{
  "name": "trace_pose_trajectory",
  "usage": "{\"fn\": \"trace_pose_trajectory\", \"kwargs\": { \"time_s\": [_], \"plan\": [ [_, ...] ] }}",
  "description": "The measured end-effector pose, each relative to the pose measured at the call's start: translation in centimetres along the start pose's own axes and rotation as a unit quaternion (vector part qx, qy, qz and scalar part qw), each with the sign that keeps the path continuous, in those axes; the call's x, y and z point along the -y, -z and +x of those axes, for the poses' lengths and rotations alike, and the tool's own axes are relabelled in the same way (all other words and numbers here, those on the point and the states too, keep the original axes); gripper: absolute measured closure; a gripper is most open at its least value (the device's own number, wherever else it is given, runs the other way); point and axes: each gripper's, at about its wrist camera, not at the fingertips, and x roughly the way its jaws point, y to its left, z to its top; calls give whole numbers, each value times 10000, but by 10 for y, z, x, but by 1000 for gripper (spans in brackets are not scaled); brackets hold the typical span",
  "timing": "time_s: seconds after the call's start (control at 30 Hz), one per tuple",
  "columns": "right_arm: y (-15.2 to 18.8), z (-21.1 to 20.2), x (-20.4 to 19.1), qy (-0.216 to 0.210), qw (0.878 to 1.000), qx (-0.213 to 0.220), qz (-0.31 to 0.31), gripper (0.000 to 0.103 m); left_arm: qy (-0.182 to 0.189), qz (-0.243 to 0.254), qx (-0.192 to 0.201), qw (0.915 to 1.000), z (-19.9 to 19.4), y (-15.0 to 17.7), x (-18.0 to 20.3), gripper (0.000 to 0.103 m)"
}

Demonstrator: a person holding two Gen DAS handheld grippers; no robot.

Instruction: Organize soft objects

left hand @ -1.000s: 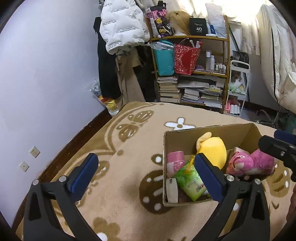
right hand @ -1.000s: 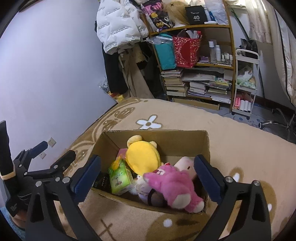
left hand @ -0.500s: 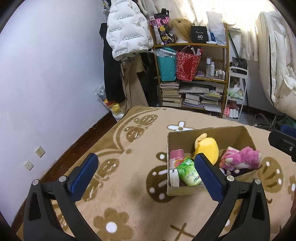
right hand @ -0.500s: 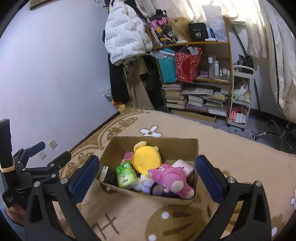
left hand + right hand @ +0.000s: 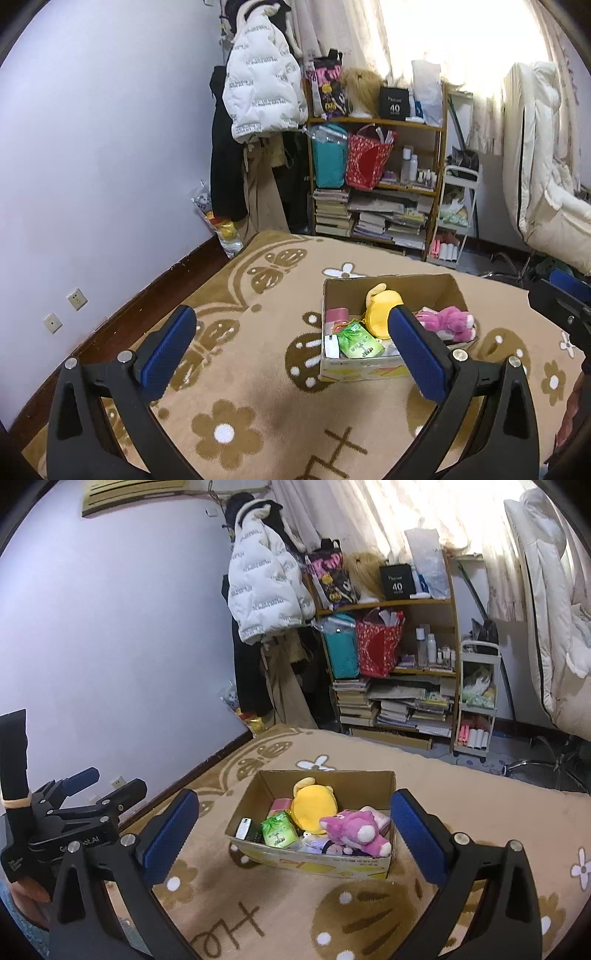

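Soft toys sit packed in an open cardboard box [image 5: 354,369] on a tan carpet [image 5: 258,398] patterned with brown flowers and white dots. In the left wrist view, a yellow plush [image 5: 380,306] leans near the box's middle, a pink plush [image 5: 447,323] lies toward its right side, and a green packet [image 5: 360,343] and a pink roll [image 5: 336,315] rest at its near left. The left gripper [image 5: 291,350] hangs above the carpet with its blue pads spread wide, holding nothing, the box partly behind its right finger. Beyond stand a lilac wall with two sockets, a white puffer jacket [image 5: 258,99] with rows of print too small to read, and a wooden shelf [image 5: 436,162] carrying stacked books, a teal bag, a red bag and a black box marked "40" [image 5: 394,103]. In the right wrist view, the box [image 5: 314,864] lies between the wide-spread, empty fingers of the right gripper [image 5: 295,830], the pink plush [image 5: 354,827] at its near right corner. The other gripper shows at the left edge, with partly hidden white lettering on its body. A wall-mounted air conditioner [image 5: 133,494] sits high on the wall, and pale curtains glow with daylight.
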Motion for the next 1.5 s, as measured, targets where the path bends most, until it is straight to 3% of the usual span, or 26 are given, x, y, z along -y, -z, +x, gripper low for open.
{"fn": "trace_pose_trajectory", "kwargs": {
  "time_s": [0.27,0.5,0.77,0.93,1.1,1.5],
  "plan": [
    [17,-26,-10,57,9997,204,-100,0,92,-238,286,9993,-35,18,-18,1],
    [44,-45,-19,104,9967,755,-292,0,185,-169,613,9978,-57,43,-18,1],
    [67,-56,-17,178,9949,931,-344,0,258,-247,1043,9939,-71,67,-15,1],
    [76,-56,-8,168,9965,811,-103,0,412,-409,1156,9916,-77,70,-20,1],
    [91,-58,-10,307,9952,870,-325,0,594,-558,1166,9898,-69,77,-25,1],
    [101,-54,-6,447,9954,801,-267,0,323,-122,912,9952,-47,90,-7,1]
  ]
}}
